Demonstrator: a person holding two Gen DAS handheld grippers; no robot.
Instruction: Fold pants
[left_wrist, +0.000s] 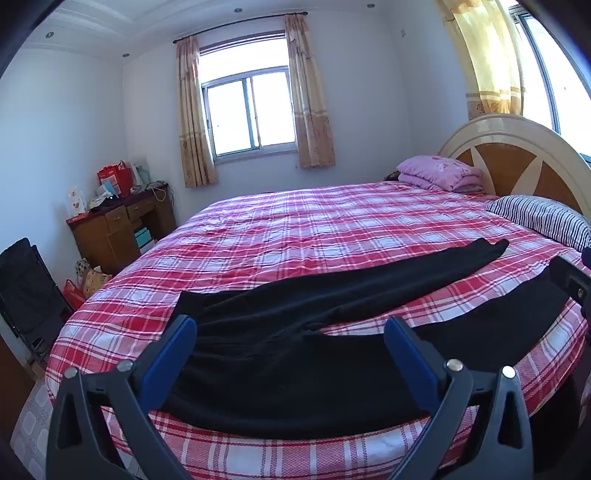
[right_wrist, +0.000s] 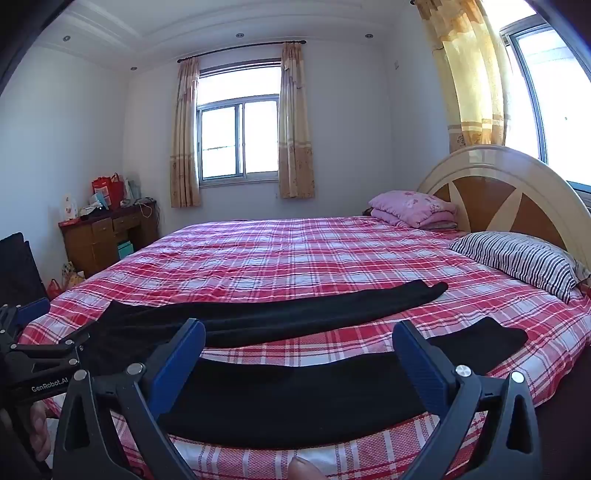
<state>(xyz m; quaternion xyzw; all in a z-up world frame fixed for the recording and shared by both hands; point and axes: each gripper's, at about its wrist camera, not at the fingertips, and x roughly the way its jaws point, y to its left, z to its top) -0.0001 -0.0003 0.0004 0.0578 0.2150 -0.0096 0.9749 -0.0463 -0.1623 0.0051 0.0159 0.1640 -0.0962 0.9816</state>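
Black pants lie spread flat on the red plaid bed, waist at the left, two legs splayed to the right. My left gripper is open, hovering over the waist and crotch area at the near edge. My right gripper is open above the near leg; the far leg lies beyond it. The left gripper also shows at the left edge of the right wrist view, and the right gripper at the right edge of the left wrist view. Neither holds cloth.
A striped pillow and folded pink quilt lie by the headboard at right. A wooden desk with bags stands at the far left wall. A black folding chair stands left of the bed.
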